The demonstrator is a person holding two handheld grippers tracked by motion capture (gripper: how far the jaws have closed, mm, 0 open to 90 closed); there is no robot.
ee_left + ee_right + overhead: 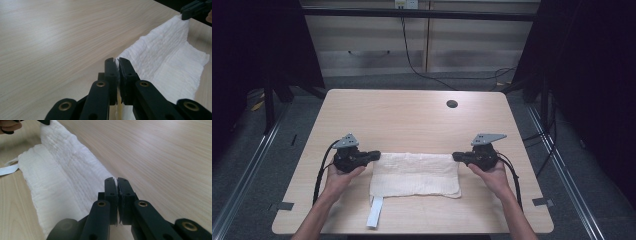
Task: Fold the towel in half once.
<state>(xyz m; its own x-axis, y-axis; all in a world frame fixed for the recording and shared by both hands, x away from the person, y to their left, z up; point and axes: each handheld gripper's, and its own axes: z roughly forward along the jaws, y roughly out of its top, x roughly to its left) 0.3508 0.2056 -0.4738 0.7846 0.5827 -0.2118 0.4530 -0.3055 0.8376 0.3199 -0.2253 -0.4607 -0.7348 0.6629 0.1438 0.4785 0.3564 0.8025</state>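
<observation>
White cloth was spread flat on near half of desk. Far left corner was pinched in left hand-held gripper, far right corner in right hand-held gripper; far edge thus kept taut, likely for lifting or folding. Strap was left trailing at near edge.

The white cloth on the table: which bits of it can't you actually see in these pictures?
- Corners of the white cloth: pinched inside the shut left gripper and right gripper, covered by the pads.
- Its underside: against the table, every view.
- White strap: top end tucked under the cloth, high view.
- Weave: too small in the high view.
</observation>
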